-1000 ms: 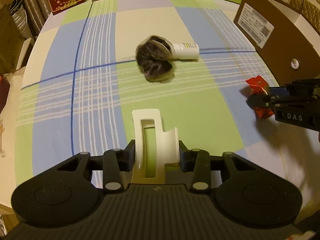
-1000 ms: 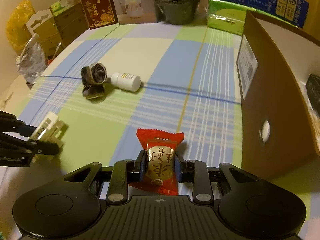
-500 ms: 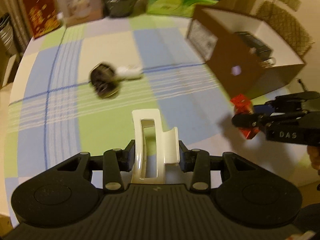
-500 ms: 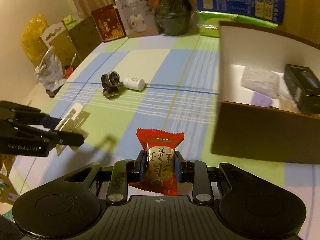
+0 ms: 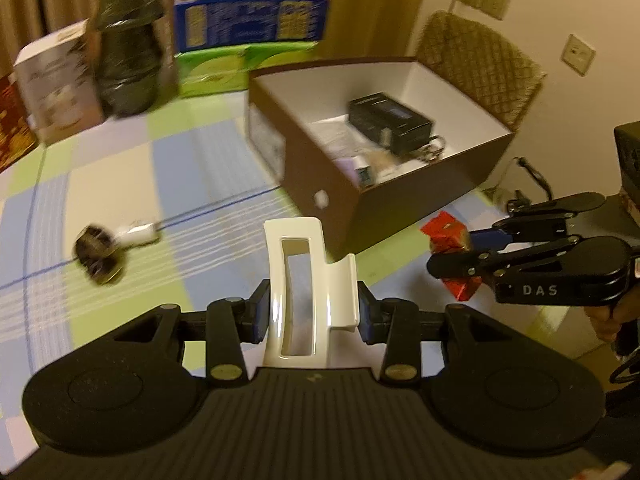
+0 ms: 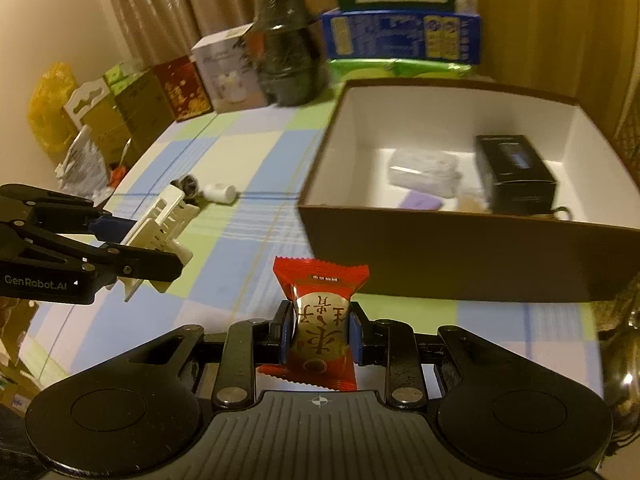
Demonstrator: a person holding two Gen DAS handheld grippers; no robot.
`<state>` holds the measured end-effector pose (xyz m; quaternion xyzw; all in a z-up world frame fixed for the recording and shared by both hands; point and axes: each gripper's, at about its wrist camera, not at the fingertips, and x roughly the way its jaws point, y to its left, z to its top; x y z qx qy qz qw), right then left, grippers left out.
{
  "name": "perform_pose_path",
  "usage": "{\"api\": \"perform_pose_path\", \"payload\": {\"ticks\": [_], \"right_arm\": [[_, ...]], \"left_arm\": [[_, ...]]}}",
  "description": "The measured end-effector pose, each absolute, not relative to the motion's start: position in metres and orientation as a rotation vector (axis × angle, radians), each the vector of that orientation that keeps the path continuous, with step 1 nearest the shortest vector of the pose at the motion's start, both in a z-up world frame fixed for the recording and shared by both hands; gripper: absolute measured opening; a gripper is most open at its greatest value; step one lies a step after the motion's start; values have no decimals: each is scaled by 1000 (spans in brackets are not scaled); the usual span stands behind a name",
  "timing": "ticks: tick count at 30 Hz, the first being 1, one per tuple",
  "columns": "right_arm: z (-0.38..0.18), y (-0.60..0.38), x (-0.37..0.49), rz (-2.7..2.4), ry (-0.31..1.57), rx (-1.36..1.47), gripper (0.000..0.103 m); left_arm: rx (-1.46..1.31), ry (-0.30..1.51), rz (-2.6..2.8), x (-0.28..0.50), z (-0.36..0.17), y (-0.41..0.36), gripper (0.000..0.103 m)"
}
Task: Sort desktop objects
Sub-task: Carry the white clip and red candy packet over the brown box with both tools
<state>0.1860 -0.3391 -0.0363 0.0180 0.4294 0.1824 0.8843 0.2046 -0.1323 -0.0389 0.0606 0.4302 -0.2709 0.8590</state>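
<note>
My left gripper (image 5: 310, 312) is shut on a white hair claw clip (image 5: 298, 280), held above the checked tablecloth. The same clip (image 6: 160, 220) and left gripper (image 6: 132, 248) show at the left of the right wrist view. My right gripper (image 6: 320, 336) is shut on a red candy packet (image 6: 320, 320) with gold print. In the left wrist view that gripper (image 5: 460, 248) and its packet (image 5: 450, 236) hang just before the brown open box (image 5: 320, 168). Inside the box (image 6: 460, 264) lie a black case (image 6: 516, 172) and several small items.
A dark hair scrunchie (image 5: 96, 252) and a small white bottle (image 5: 138, 234) lie on the cloth at the left. Boxes, a dark wrapped pot (image 6: 286, 48) and green tissue packs (image 6: 400, 66) line the table's far edge. A woven chair back (image 5: 480, 64) stands behind the box.
Both grippers have risen and swung toward the brown box, each keeping its grip. The box's open inside has come into view, and the scrunchie and bottle have dropped back to the left.
</note>
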Motion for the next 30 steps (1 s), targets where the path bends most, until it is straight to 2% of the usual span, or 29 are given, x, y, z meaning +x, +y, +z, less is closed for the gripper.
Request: {"api": "perform_pose_path", "payload": {"ticks": [17,30], "right_arm": [[13,-422,248,332,746,-57,25],[-15,-457,312,325,813,-96,25]], "left_arm": [[152,784,-645,253,-13,-252,36],[112,856,-580,326,-34,-295,36]]}}
